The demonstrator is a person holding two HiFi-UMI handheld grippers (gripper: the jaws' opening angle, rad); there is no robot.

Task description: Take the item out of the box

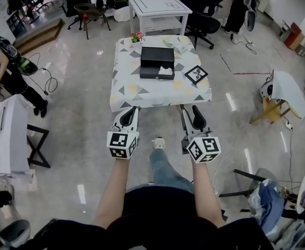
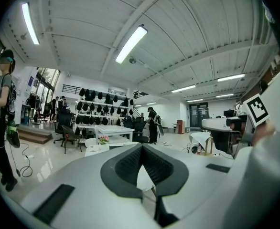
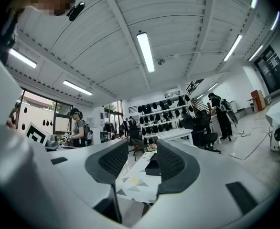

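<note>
Left white black-padded gripper [image 1: 130, 115] is pinched closed and empty; right white black-padded gripper [image 1: 190, 113] is spread and empty, likely the picker. Both sit short of the triangle-patterned cloth-covered table [image 1: 142, 95], staged for approach. The white crumpled item [image 1: 165, 71] lies inside the open black rectangular box [image 1: 156, 56] mid-table.

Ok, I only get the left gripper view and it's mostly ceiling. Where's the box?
Observer: The head view shows the black box on the patterned table, ahead of the left gripper and the right gripper. Neither one touches it.
Operator: Is there something in it?
Observer: Something white shows at the box's near side. I can't tell what it is.
Operator: Is the other gripper open?
Observer: Yes. In the right gripper view its jaws stand apart with nothing between them, and the box shows through the gap, far off.
</note>
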